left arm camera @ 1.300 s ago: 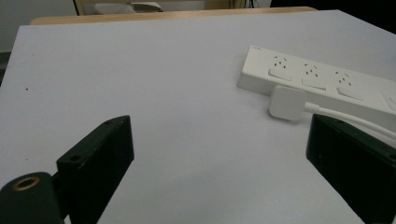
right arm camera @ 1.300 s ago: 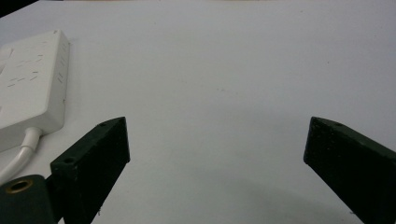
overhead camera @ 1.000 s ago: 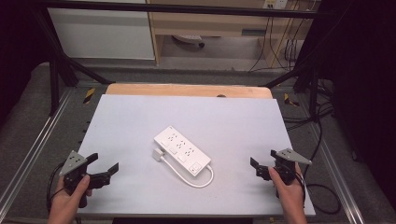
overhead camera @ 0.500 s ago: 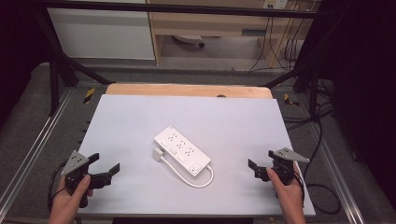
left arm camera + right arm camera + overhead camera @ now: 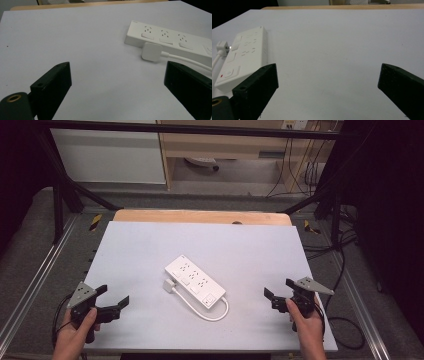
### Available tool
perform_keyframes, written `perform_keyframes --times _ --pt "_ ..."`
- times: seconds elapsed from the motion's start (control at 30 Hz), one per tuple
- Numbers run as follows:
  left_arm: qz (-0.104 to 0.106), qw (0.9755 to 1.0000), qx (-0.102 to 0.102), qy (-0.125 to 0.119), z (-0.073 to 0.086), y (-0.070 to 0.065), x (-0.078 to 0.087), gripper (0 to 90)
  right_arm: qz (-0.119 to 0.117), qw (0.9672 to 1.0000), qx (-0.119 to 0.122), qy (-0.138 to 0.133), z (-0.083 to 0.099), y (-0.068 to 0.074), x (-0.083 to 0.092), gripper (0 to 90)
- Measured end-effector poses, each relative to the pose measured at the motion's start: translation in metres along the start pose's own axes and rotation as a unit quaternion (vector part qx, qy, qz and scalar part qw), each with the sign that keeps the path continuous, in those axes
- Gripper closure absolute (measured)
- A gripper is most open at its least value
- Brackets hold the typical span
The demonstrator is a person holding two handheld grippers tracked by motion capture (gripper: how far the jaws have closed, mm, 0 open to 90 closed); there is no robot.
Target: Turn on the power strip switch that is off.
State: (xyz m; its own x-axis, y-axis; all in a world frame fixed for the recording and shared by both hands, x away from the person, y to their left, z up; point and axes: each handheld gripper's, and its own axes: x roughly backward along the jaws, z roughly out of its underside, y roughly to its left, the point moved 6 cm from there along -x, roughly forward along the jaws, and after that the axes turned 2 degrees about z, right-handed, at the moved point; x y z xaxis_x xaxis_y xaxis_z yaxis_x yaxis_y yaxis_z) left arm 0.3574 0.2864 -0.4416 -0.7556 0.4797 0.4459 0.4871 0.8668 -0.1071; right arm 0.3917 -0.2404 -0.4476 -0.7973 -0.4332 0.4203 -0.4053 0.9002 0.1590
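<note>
Table: a pale grey-white sheet is laid over a wooden top, whose far edge is seen as a tan strip in the high view.
Power strip: a white multi-socket strip is laid flat near the table's centre, set diagonally, with its switch end toward the near right. Rows of sockets are seen on its upper face in the left gripper view; in the right gripper view a round button and a small red mark are seen at its near end.
Plug: a white plug is laid on the sheet just beside the strip's left long side; whether the two touch cannot be told. In the left gripper view it is seen as a rounded square.
Cord: a white cord is run from the plug along the strip and looped around its near end.
Left gripper: held in the left hand at the near left corner, well apart from the strip. Its jaws are spread wide, and nothing is held between them.
Right gripper: held in the right hand near the near right edge, well apart from the strip. Its jaws are likewise spread wide and nothing is gripped.
Containers: the strip's sockets are the nearest thing to receptacles, and nothing is seen plugged into them.
</note>
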Motion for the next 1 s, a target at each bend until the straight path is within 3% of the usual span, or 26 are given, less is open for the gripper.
perform_keyframes --times 0.37,0.7,1.0 --pt "0.001 1.0 -0.002 0.003 0.001 -0.001 0.0 7.7 -0.018 0.9991 0.036 -0.009 -0.029 0.031 -0.004 2.9" --pt "0.002 1.0 -0.001 0.002 0.001 -0.001 0.0 7.7 -0.024 0.9985 0.04 -0.028 -0.043 0.044 -0.011 3.2" --pt "-0.002 1.0 -0.001 0.003 0.001 0.0 0.001 7.2 -0.039 0.9983 0.035 -0.024 -0.053 0.056 -0.016 3.2"
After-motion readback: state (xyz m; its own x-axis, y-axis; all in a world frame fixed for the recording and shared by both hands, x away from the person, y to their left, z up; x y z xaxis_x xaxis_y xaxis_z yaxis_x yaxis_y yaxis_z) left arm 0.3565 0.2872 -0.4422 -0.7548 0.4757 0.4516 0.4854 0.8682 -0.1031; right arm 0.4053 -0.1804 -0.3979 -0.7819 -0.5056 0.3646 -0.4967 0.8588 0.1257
